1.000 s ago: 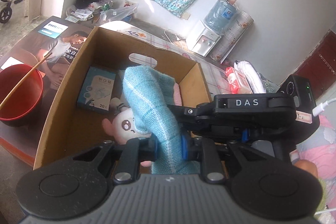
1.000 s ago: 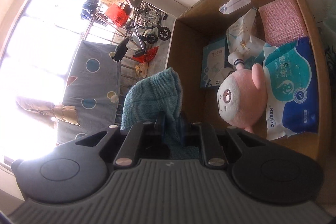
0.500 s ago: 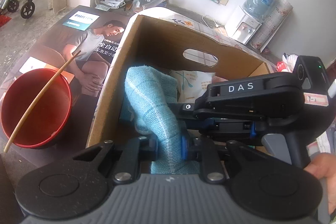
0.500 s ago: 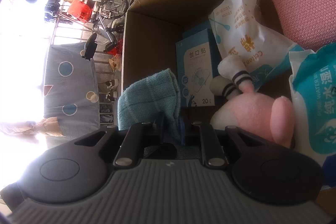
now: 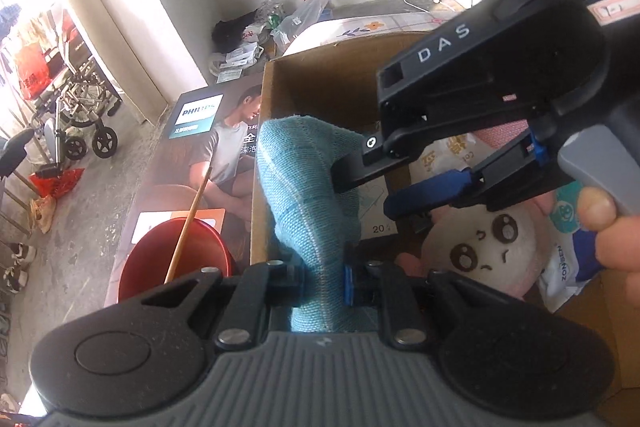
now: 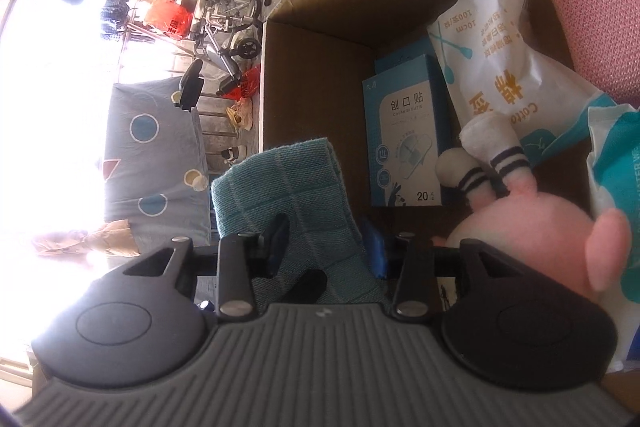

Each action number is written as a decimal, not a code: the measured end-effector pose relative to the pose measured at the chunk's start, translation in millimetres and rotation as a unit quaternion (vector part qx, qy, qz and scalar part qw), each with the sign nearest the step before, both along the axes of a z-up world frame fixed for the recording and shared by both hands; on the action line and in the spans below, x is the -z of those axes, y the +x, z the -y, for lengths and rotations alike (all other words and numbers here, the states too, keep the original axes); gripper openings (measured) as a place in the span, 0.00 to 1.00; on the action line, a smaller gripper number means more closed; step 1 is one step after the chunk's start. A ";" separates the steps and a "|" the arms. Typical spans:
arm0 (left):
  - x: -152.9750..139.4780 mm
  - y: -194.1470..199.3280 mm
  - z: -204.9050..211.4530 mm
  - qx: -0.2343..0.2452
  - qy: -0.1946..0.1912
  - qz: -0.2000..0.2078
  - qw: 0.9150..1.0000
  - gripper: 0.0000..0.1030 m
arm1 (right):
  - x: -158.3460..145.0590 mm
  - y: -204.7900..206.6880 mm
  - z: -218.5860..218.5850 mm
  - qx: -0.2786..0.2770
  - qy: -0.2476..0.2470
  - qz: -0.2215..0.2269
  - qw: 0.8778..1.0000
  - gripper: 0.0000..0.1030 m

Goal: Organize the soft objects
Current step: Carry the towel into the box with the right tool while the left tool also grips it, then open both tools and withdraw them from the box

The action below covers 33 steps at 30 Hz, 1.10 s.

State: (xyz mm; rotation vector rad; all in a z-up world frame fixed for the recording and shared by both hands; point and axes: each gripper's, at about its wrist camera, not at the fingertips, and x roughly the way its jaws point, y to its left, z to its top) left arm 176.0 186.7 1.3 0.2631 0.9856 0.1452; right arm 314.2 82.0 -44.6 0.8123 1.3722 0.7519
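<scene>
A teal towel (image 5: 296,183) arches over the left wall of the open cardboard box (image 5: 320,87). My left gripper (image 5: 324,283) is shut on its near end. The right gripper (image 5: 368,187) reaches in from the right, and a hand (image 5: 612,239) holds its grey handle. Its jaws are opening. In the right wrist view the towel (image 6: 280,191) still lies between the right gripper (image 6: 326,247) fingers, but the blue pad (image 6: 376,247) stands off the cloth. A pink and white plush toy (image 6: 532,239) lies in the box just to the right.
The box also holds a blue plaster box (image 6: 404,147), a cotton swab bag (image 6: 492,67), a pink cloth (image 6: 592,19) and a wet wipes pack (image 6: 616,195). On the floor to the left are a red basin (image 5: 176,259) with a stick, a flat printed carton (image 5: 192,147) and a wheelchair (image 5: 76,115).
The right jaws, shut on the towel before, have spread apart. The right gripper moved lower into the box. My left gripper rolled and swung, still gripping the towel.
</scene>
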 end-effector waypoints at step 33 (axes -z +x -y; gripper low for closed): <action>-18.3 -27.4 8.7 -0.009 -0.115 0.008 0.993 0.75 | -40.1 -39.2 90.0 0.056 0.071 0.036 0.995 0.56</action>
